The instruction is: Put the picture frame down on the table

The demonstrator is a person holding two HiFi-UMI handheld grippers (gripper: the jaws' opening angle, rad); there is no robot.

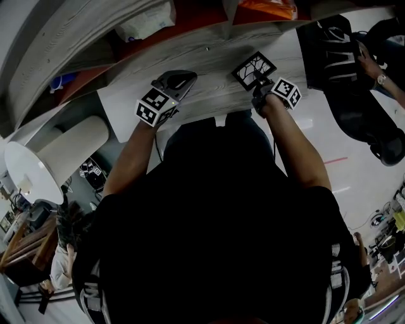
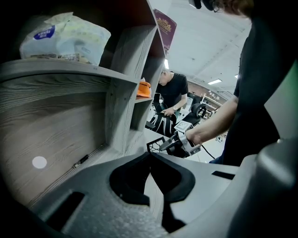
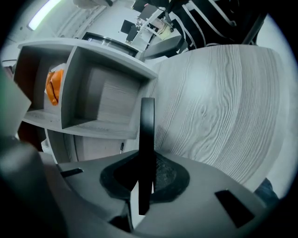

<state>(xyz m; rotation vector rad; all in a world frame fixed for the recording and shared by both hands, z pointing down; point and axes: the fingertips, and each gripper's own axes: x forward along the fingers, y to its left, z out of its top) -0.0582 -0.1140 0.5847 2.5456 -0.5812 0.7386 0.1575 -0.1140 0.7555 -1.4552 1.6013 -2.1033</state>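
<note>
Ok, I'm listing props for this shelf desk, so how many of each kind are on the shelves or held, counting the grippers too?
Frame: 1, held in the right gripper
White packet: 1
Orange thing: 1
Grippers: 2, left gripper and right gripper
Total: 5

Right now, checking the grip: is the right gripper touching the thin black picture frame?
Touching. In the right gripper view, the right gripper clamps the black picture frame edge-on between its jaws.
</note>
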